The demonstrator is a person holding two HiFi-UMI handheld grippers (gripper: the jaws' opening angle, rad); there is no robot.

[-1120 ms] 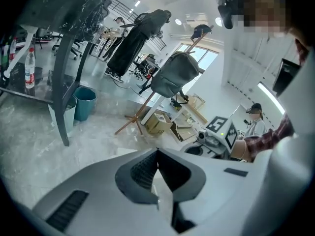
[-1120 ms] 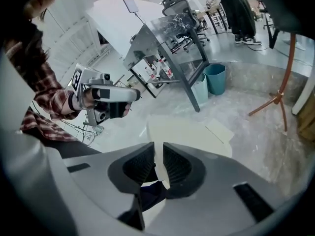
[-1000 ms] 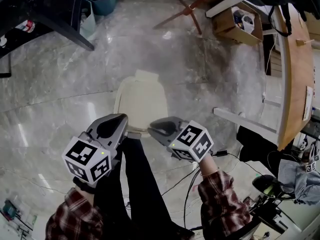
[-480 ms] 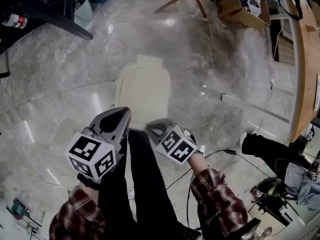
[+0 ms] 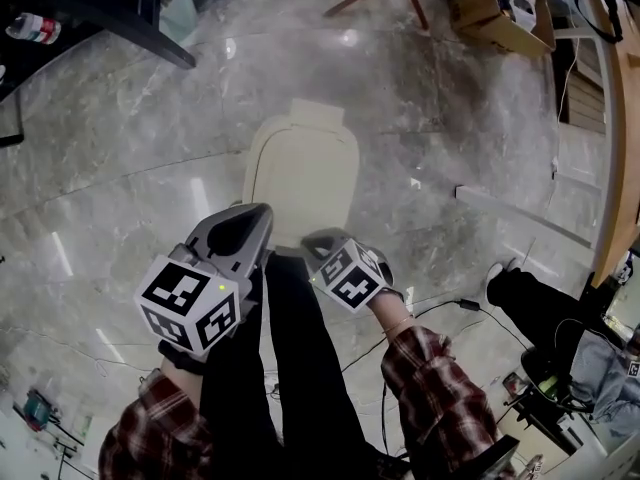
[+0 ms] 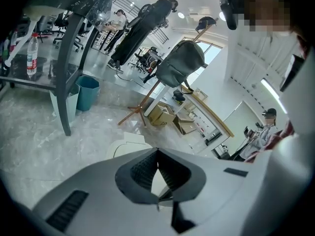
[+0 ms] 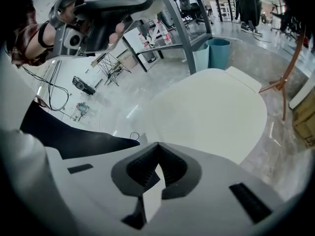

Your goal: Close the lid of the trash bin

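**Bin lid down, both tongs shut and empty**

The cream trash bin (image 5: 303, 168) stood on the marble floor (image 5: 120, 168), its lid (image 7: 211, 107) lying flat over it. The left tongs (image 5: 258, 216) and right tongs (image 5: 308, 241) hung side by side over its near edge. Each pair's jaws were pressed together, with nothing between them.

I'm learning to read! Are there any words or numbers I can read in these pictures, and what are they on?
No words or numbers can be read.
Left white marker cube and right white marker cube: black square patterns, not letters.
Clear plastic bottle with a red label: print too small to read.
Brown cardboard box: nothing legible.
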